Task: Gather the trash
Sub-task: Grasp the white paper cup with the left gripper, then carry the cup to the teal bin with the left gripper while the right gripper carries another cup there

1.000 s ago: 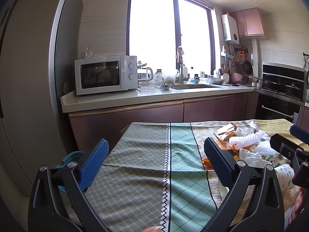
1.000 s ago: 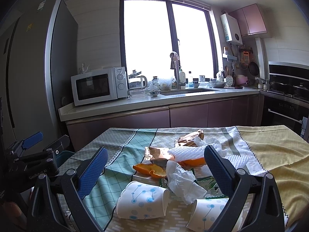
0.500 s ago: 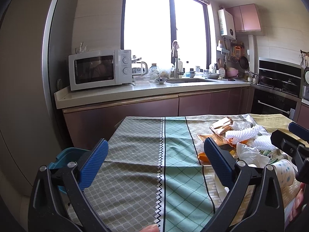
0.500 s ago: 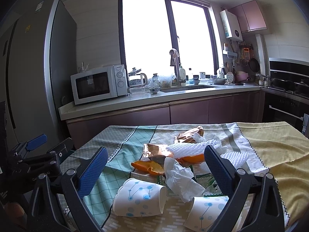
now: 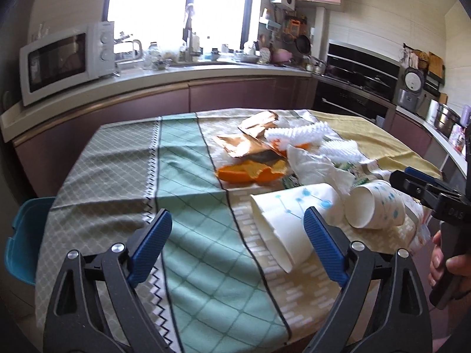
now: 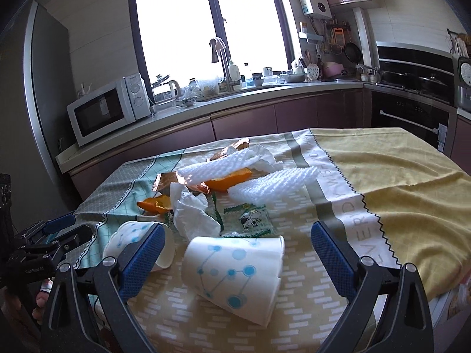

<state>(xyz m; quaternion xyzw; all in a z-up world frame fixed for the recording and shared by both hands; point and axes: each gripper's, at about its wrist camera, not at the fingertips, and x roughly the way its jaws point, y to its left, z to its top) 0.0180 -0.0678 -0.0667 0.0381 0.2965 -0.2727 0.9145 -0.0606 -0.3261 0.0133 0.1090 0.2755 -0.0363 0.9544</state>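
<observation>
My left gripper (image 5: 238, 229) and right gripper (image 6: 238, 250) both gape wide, holding nothing. A tipped paper cup (image 6: 235, 267) lies between my right fingers near the tablecloth's (image 6: 397, 170) front edge, crumpled tissue (image 6: 192, 211) and orange peel (image 6: 156, 204) just behind it. Bare yellow cloth spreads to the cup's right.

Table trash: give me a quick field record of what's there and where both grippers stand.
left gripper: open, empty, aimed at near paper cup
right gripper: open, empty, second paper cup lies between its fingers, not clamped
cups: both on their sides
other trash: orange peel, crumpled tissue, foam net, copper wrapper, green sachet
surface: tablecloth
collected: nothing yet
</observation>
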